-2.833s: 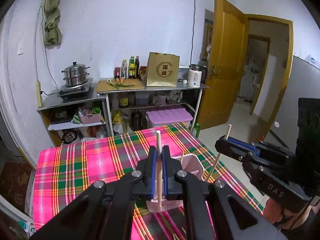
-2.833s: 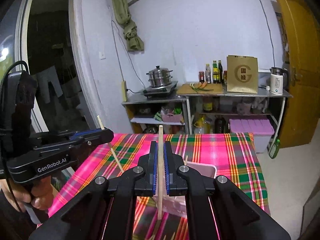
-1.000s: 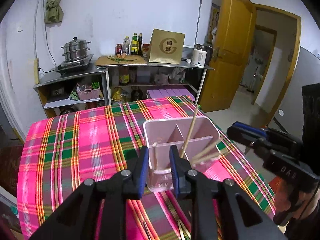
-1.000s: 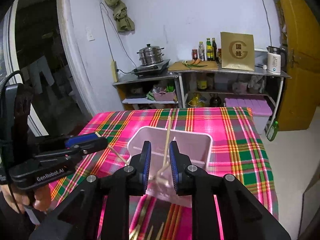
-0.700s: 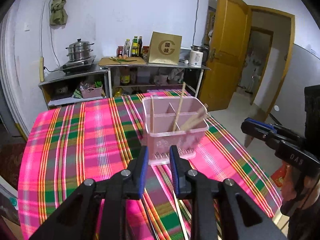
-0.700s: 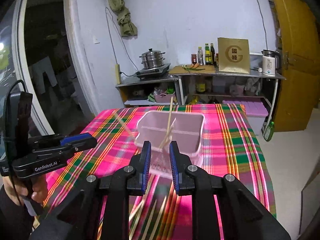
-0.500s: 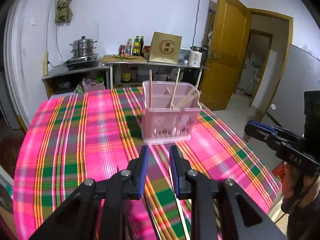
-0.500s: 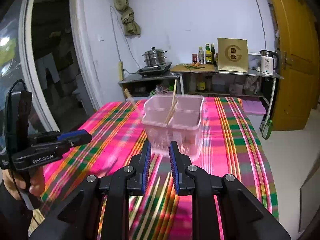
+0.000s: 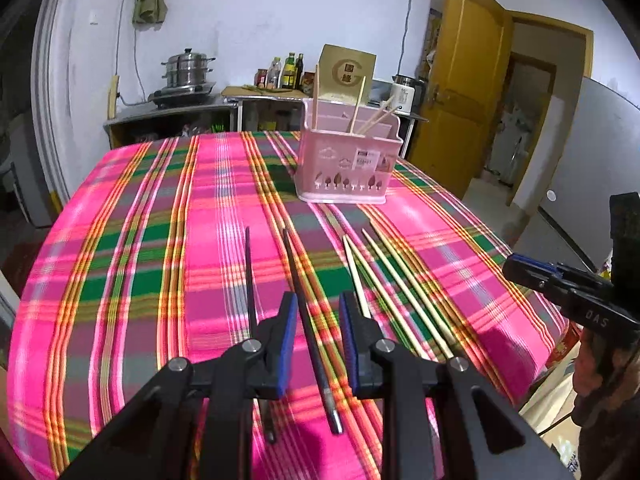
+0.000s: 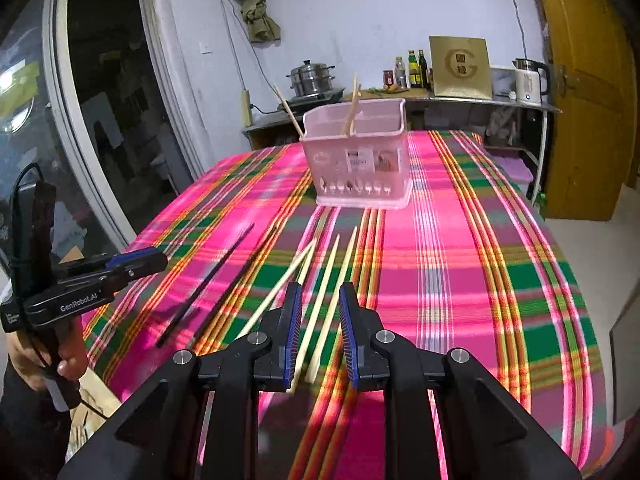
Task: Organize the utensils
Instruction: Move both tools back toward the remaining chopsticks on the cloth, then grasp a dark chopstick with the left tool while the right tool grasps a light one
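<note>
Both claws have come away from the pink caddy (image 9: 347, 168) and dropped low over the near part of the counter (image 9: 160, 240), each with its jaws parted a moderate way and nothing between them. The chopsticks they carried a moment ago now stand in the caddy at the far side of the plaid cloth, pale sticks leaning in its compartments. The left claw (image 9: 318, 322) hovers over a dark chopstick (image 9: 308, 320), with a second dark chopstick (image 9: 249, 280) just to its left. The right claw (image 10: 319, 312) lines up over the pale chopsticks (image 10: 326, 304) lying loose on the cloth. So one delivery looks finished, and the next pick-up seems about to begin, dark pair left, pale ones right.
</note>
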